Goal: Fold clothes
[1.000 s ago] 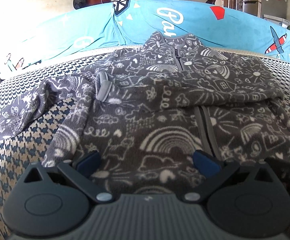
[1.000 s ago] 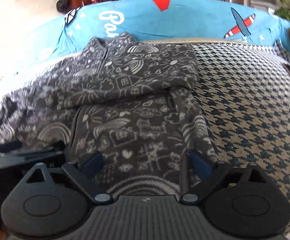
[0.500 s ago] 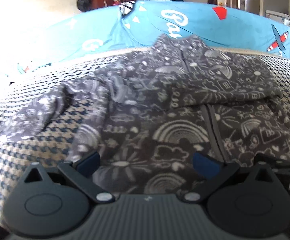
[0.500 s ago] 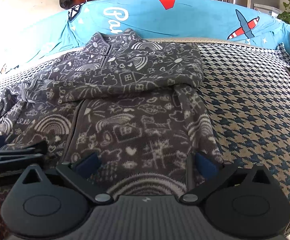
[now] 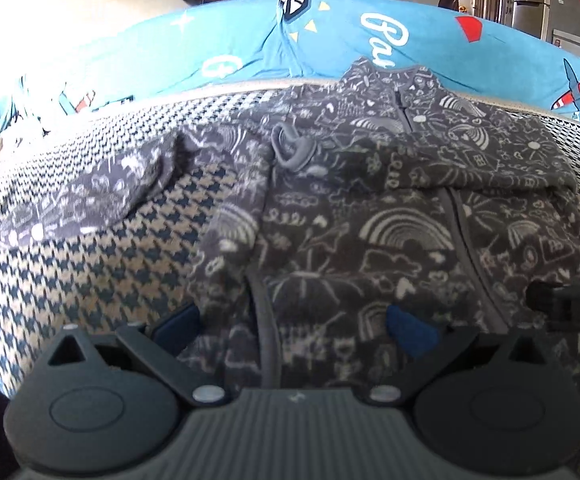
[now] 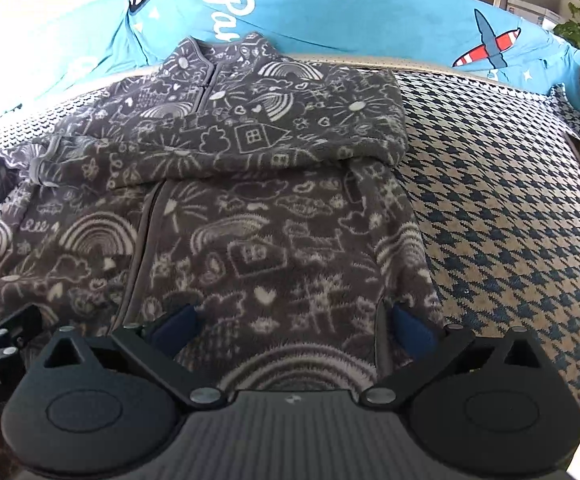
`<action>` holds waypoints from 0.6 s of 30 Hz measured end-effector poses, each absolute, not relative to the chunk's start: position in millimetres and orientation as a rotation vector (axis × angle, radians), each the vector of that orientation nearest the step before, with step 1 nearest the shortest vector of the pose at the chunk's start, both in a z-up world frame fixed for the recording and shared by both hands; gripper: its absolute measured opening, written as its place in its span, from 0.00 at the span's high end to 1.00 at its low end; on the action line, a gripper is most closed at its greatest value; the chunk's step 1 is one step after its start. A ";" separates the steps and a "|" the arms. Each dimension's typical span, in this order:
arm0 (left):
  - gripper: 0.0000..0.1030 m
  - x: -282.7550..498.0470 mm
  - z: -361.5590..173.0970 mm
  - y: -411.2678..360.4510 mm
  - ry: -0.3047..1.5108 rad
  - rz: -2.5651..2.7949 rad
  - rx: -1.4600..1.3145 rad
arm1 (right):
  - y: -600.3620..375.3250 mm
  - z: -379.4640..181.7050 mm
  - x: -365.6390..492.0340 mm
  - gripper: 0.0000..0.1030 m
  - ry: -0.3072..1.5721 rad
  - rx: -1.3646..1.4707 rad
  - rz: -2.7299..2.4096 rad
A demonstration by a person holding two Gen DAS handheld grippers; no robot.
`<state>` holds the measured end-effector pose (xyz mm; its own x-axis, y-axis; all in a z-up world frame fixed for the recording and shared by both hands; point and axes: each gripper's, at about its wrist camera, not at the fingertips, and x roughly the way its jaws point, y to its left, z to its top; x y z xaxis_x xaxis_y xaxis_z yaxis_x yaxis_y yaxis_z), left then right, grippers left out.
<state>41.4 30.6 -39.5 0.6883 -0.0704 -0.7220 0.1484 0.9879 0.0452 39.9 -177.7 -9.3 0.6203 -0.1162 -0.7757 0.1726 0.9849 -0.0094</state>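
The grey fleece zip jacket printed with white doodles point(image 6: 250, 208) lies front up on the blue-and-tan houndstooth cover point(image 6: 509, 208), collar toward the turquoise printed cushion point(image 6: 329, 12) at the far edge. One sleeve is already folded across the chest, its ribbed cuff point(image 5: 291, 148) ending near the opposite shoulder. The other sleeve point(image 5: 102, 196) lies spread out sideways on the cover, unfolded.

My right gripper point(image 6: 290, 324) hovers over the jacket's hem with its blue pads set as wide as they go. Fleece shows between them, but the pads press on nothing; it holds nothing. My left gripper point(image 5: 290, 326) is likewise wide open, empty, and poised over the hem near the jacket's side edge. The tip of each tool shows at the margin of the other's view, so the two sit just beside each other.

Judgement: the fold is partly done. One sleeve is in; the step in hand is the second sleeve.

The next move calls for the left gripper to travel out to the spread sleeve, close on it near the cuff, and carry it across the chest onto the folded one. The fleece is thick and soft; a shallow pinch may slip, and dragging could pull the folded sleeve out of place. The hem fold comes afterwards.
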 end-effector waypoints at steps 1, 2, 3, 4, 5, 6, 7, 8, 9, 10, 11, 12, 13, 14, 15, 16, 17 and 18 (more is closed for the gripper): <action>0.00 40.9 -41.7 31.4 0.806 -0.124 0.102 | -179.4 -9.7 37.9 0.00 0.880 0.078 -0.161; 0.00 40.1 -43.4 31.7 0.805 -0.125 0.104 | -180.1 -9.6 37.2 0.00 0.878 0.084 -0.159; 0.00 39.2 -44.9 31.7 0.801 -0.125 0.106 | -180.3 -9.4 37.1 0.00 0.878 0.087 -0.159; 0.00 38.2 -46.4 31.7 0.797 -0.126 0.109 | -179.8 -9.3 36.7 0.00 0.875 0.089 -0.161; 0.00 37.3 -47.9 31.7 0.794 -0.126 0.111 | -178.5 -9.8 36.0 0.00 0.870 0.086 -0.164; 0.00 36.7 -48.8 31.5 0.791 -0.126 0.114 | -176.9 -10.5 35.3 0.00 0.865 0.079 -0.168; 0.00 36.3 -49.4 31.1 0.789 -0.125 0.116 | -175.3 -11.2 34.5 0.00 0.860 0.073 -0.172; 0.00 35.9 -50.1 31.2 0.788 -0.125 0.114 | -173.4 -11.5 34.2 0.00 0.859 0.061 -0.175; 0.00 35.2 -50.9 31.4 0.785 -0.124 0.110 | -172.6 -11.9 33.5 0.00 0.854 0.054 -0.175; 0.00 34.5 -51.6 31.6 0.781 -0.123 0.107 | -172.5 -12.4 32.5 0.00 0.848 0.052 -0.173; 0.00 33.9 -52.0 31.2 0.778 -0.122 0.109 | -173.3 -13.1 30.6 0.00 0.839 0.053 -0.167; 0.00 33.4 -52.2 30.6 0.774 -0.121 0.114 | -174.6 -13.9 28.3 0.00 0.830 0.056 -0.159; 0.00 33.0 -52.3 30.5 0.772 -0.121 0.114 | -175.7 -14.2 26.9 0.00 0.827 0.055 -0.152; 0.00 32.7 -52.3 30.6 0.770 -0.120 0.113 | -176.6 -13.9 26.1 0.00 0.829 0.058 -0.148; 0.00 32.4 -52.3 30.7 0.768 -0.120 0.113 | -177.4 -13.4 25.5 0.00 0.832 0.062 -0.145; 0.00 32.0 -52.5 30.7 0.766 -0.121 0.113 | -178.4 -13.3 24.5 0.00 0.833 0.066 -0.141; 0.00 31.6 -52.7 30.7 0.765 -0.122 0.113 | -179.3 -13.6 23.2 0.00 0.832 0.068 -0.136; 0.00 31.3 -52.7 30.9 0.766 -0.123 0.113 | -179.8 -13.8 21.5 0.00 0.830 0.067 -0.130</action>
<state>31.4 30.9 -52.7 0.7143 -0.0695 -0.6963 0.1518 0.9868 0.0573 21.5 -179.8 -13.8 0.6675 -0.0891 -0.7393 0.1414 0.9899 0.0084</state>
